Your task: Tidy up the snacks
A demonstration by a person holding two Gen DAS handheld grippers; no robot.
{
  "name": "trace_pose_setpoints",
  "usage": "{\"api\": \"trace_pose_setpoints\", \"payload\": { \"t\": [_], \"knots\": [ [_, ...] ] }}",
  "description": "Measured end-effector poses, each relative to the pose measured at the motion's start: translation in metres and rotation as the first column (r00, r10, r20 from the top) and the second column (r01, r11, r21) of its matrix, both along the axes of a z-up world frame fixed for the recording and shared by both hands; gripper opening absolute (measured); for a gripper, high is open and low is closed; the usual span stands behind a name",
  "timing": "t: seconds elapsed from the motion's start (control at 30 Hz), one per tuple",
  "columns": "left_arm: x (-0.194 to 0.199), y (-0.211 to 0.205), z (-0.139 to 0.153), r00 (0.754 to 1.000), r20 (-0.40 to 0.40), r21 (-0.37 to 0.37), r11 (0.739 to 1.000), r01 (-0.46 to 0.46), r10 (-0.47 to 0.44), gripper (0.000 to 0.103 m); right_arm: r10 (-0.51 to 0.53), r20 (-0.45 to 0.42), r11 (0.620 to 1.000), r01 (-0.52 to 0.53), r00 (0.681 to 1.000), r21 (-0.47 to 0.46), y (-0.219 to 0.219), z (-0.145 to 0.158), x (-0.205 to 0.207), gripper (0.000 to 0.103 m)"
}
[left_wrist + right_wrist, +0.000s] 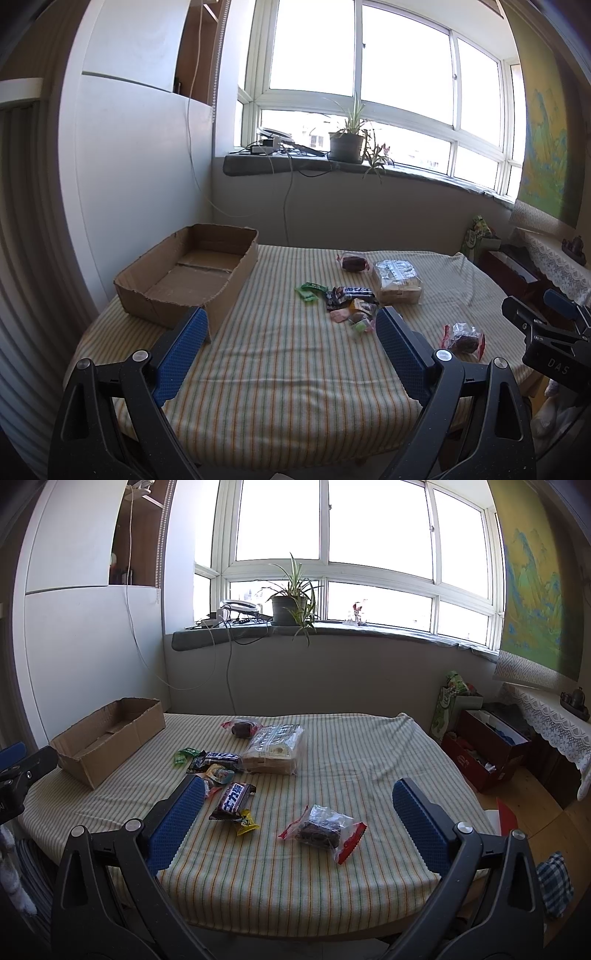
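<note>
Clear-wrapped brownie (320, 830) (red-edged) lies near 2 chocolate bars (233, 798).

Cardboard box (192, 273) on table (288, 369) at left, snacks (351, 299) scattered to its right, potted plant (347, 146) on windowsill behind

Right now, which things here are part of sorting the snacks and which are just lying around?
For the job:
- open brown cardboard box
- clear bag of sliced bread
- dark chocolate bar
- clear red-edged cake packet

Lying about:
- potted green plant
- red carton
</note>
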State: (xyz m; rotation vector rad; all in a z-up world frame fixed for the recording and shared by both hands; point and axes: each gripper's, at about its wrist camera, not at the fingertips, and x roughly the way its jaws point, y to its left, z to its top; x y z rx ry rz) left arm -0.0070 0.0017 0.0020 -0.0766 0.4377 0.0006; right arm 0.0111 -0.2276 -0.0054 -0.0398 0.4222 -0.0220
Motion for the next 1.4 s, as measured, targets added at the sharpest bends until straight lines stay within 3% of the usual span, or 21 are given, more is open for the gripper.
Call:
{"api": "trace_pose_setpoints", "payload": {
  "t": [0.53,0.9,1.07,1.3,1.4],
  "knots": [
    [0.002,0.001,-0.003,1.0,-0.004,-0.002,1.0,0.003,-0.003,0.093,0.006,-0.01,1.0,-0.006,1.0,0.003,0.003,-0.004,0.002,0.103],
    [0.02,-0.002,-0.015,0.998,-0.049,-0.016,0.999,0.029,-0.029,0.093,0.019,-0.051,1.0,-0.018,0.999,0.019,-0.01,-0.016,0.02,0.103],
    [0.036,-0.006,-0.026,0.994,-0.092,-0.032,0.997,0.064,-0.067,0.091,0.047,-0.111,0.998,-0.042,0.993,0.046,-0.025,-0.03,0.033,0.088],
    [0.057,-0.018,-0.043,0.977,-0.159,-0.061,0.989,0.132,-0.14,0.073,0.081,-0.21,0.992,-0.059,0.974,0.107,-0.048,-0.057,0.052,0.062],
    [0.066,-0.023,-0.049,0.967,-0.184,-0.077,0.984,0.162,-0.174,0.064,0.083,-0.25,0.988,-0.047,0.965,0.147,-0.059,-0.067,0.061,0.06]
  ]
}}
